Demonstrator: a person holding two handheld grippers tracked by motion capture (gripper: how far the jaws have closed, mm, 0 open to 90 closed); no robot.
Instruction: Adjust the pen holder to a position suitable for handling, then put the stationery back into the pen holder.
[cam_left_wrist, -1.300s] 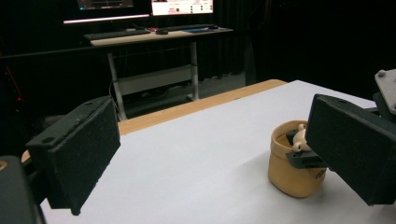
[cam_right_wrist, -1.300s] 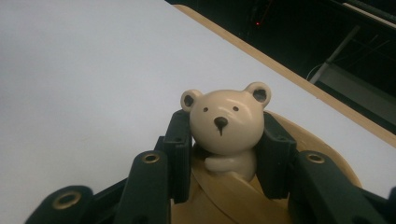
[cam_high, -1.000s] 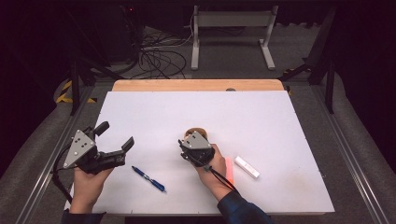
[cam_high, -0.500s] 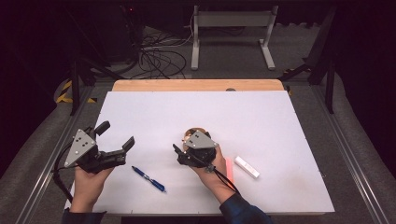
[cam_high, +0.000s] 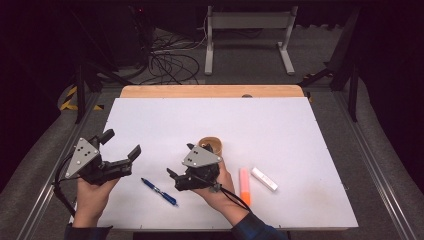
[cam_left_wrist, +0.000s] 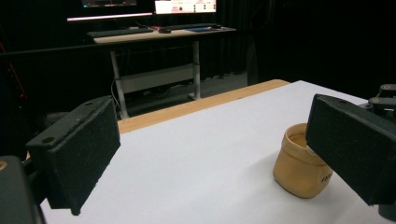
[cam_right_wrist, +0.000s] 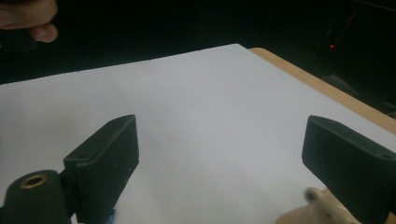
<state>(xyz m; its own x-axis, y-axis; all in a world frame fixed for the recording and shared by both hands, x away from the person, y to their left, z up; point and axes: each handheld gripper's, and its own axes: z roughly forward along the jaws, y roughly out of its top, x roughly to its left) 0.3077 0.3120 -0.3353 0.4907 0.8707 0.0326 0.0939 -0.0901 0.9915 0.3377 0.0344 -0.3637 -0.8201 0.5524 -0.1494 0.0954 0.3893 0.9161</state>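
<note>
High view lays out the whole white table (cam_high: 280, 125): a blue pen (cam_high: 159, 191), an orange highlighter (cam_high: 244, 186) and a small white marker (cam_high: 264, 179) lie flat near the front edge, items the gripper cameras barely catch. Left gripper view adds the side profile of the tan cup (cam_left_wrist: 301, 168), a squat, rounded, matte pot with a soft rolled rim and dark lettering low on its wall, partly hidden behind one jaw.

The cup (cam_high: 210, 146) stands upright just beyond the right gripper (cam_high: 179, 165), close to its plate. The pen lies between the two hands, near the right gripper's tips. The left gripper (cam_high: 120, 144) is held well to the left of the cup.

Both grippers have their jaws spread wide, nothing between the flat, black, foam-like pads.
</note>
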